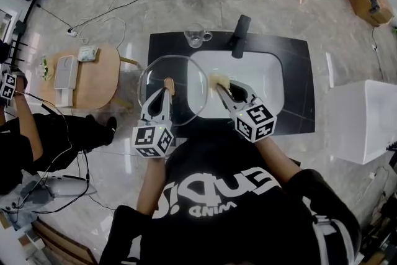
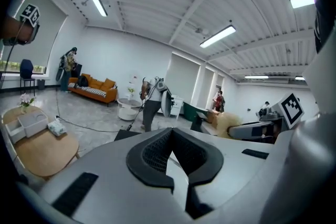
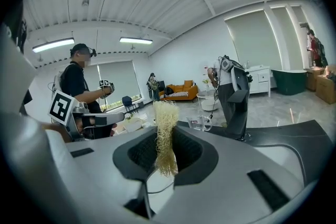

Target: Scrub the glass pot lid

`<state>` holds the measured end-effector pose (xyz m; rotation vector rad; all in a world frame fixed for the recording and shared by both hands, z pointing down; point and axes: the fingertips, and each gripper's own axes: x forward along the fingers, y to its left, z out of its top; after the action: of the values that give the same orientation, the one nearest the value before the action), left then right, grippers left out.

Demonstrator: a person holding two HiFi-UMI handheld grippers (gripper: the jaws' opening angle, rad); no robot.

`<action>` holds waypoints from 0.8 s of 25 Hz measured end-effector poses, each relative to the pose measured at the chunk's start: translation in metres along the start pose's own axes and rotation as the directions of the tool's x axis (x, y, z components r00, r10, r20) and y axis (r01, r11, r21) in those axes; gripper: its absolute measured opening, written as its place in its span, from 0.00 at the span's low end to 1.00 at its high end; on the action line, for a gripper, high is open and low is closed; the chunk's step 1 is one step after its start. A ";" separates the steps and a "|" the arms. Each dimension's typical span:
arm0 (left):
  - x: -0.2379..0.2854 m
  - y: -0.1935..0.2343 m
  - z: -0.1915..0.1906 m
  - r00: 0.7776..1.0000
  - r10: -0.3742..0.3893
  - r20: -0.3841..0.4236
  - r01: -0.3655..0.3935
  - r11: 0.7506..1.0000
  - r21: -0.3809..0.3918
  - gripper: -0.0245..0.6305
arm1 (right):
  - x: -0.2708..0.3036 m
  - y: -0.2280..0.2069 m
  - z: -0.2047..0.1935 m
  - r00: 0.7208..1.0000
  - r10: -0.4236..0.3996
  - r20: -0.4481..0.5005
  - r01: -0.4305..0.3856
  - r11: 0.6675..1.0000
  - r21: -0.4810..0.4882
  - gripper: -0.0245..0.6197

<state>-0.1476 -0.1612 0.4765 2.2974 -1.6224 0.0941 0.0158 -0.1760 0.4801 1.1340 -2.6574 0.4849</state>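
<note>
Head view: the left tongs are clenching the lid at what looks like its brownish knob. They are holding it up over the left end of the sink, with part of it hanging past the counter edge. The right tongs are gripping a pale scrubber just beside the lid's right rim. The lid is nearly round, so it is showing no real long axis. Its broad face is facing up toward the camera, somewhat tilted.

Left gripper view: the jaws are pressing tight together; the clear glass is not showing here.

Right gripper view: the scrubber is standing upright, pinched between the jaws.

Likely risks: scrubbing pressure is apt to twist the smooth glass out of that narrow pinch, dropping it into the sink or off the counter. The loosely fibred scrubber may also pull free.
</note>
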 end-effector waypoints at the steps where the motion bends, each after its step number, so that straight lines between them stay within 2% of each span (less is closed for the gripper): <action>1: 0.000 0.000 0.001 1.000 0.000 0.002 0.000 1.000 -0.001 0.06 | -0.001 0.001 0.001 1.000 0.002 0.003 -0.002 1.000 -0.001 0.13; 7: 0.001 0.003 0.003 1.000 0.014 0.008 -0.014 0.999 -0.033 0.06 | 0.000 0.003 0.001 1.000 0.010 0.004 -0.010 1.000 -0.002 0.13; 20: 0.002 -0.002 0.002 1.000 0.019 -0.003 -0.019 1.000 -0.011 0.06 | -0.004 0.001 0.000 1.000 0.009 -0.002 -0.009 1.000 0.002 0.13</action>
<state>-0.1455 -0.1626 0.4747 2.2724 -1.6397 0.0930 0.0173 -0.1725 0.4783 1.1225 -2.6622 0.4898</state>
